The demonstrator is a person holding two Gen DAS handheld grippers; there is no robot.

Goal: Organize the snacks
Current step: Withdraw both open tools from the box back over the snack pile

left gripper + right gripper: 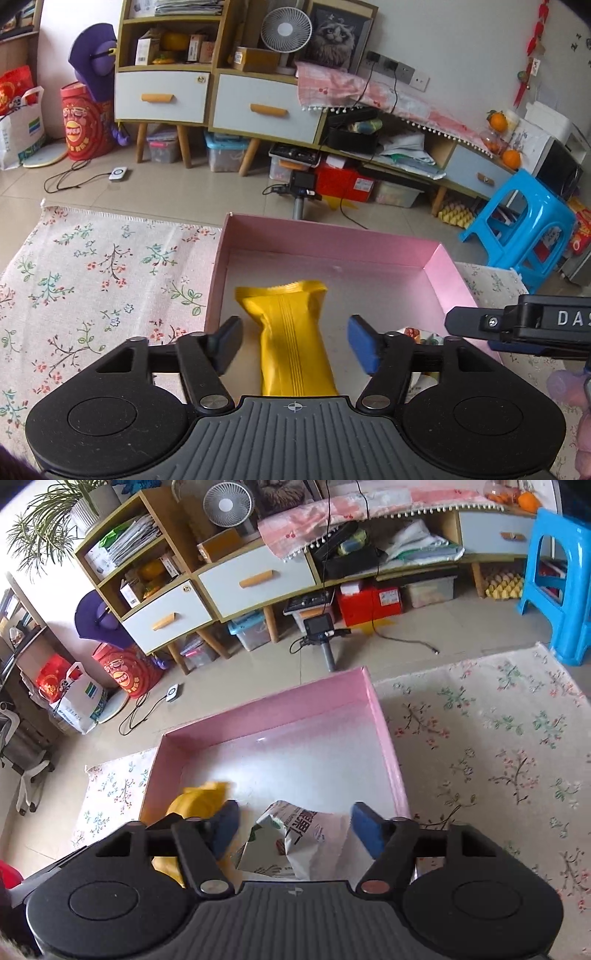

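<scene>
A pink box (332, 240) lies open on a floral mat (92, 277). A yellow snack packet (291, 332) lies on the box floor. My left gripper (295, 341) is open, its blue pads apart on either side of the packet without touching it. In the right wrist view the pink box (384, 738) holds the yellow packet (199, 801) at the left and a white and green printed snack bag (295, 842). My right gripper (293, 829) is open above the white bag, pads apart. The right gripper's body shows at the left wrist view's right edge (535, 325).
A floral mat (498, 738) surrounds the box. Behind it on the tiled floor stand a low cabinet (258, 107) with drawers, storage bins, cables, a small camera on a stand (303, 188) and a blue plastic stool (524, 229). Bags stand at the far left (22, 125).
</scene>
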